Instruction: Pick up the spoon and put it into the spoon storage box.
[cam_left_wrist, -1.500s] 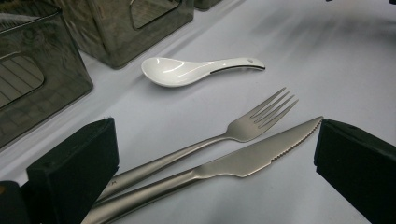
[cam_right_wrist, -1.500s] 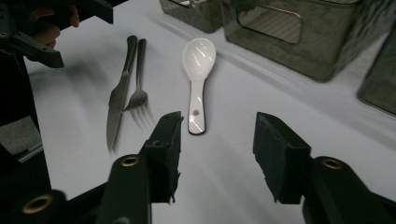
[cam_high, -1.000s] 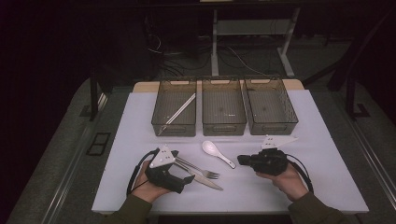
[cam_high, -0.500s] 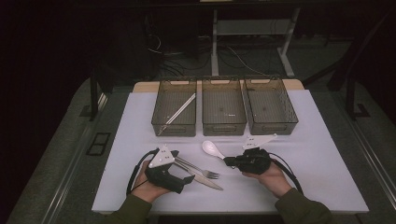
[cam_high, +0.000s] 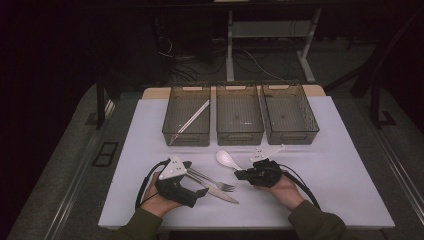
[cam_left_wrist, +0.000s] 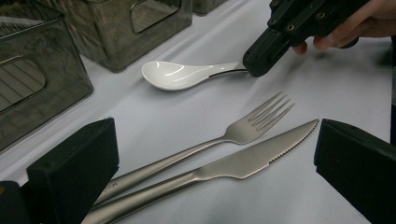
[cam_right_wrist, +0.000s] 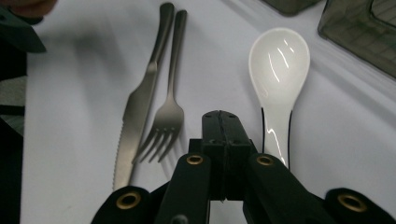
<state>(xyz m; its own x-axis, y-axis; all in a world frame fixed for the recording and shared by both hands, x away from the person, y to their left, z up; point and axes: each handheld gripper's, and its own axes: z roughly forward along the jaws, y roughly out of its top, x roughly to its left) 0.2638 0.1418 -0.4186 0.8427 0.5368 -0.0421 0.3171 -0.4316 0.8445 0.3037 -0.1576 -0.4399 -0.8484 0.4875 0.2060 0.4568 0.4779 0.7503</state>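
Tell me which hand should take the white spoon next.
Right, probably. The right claw sits beside the white spoon's handle, jaws shut and empty, so it must open first. The left claw is open over the fork and knife, farther from the spoon.

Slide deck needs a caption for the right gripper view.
Right gripper, jaws shut, beside the handle of a white spoon; fork and knife lie alongside.

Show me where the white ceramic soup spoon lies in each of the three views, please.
High view: white ceramic soup spoon at centre, just left of the right gripper.
Left gripper view: upper middle, handle end at the right gripper's tip.
Right gripper view: upper right, bowl pointing up.
Shared landmark: the steel fork beside it.
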